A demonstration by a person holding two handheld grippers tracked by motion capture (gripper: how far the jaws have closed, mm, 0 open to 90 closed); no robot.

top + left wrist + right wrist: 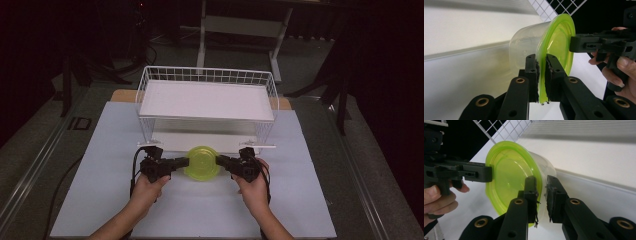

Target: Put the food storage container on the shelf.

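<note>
Black jaws of the left gripper (542, 75) are clamping the rim of a round yellow-green plastic lid (201, 163) on a clear plastic container (526, 48), while the right gripper (541, 195) is pinching the lid's opposite edge. Both are holding it just above the white table (110, 200), right before the white wire two-tier rack (207, 102) farther back.

round clear plastic tub (524, 47) with translucent lime-green lid (201, 162) still on, lid facing up in the high view, held off the white table just in front of the white wire rack's lower shelf, lid rim pinched on two opposite sides.
</note>
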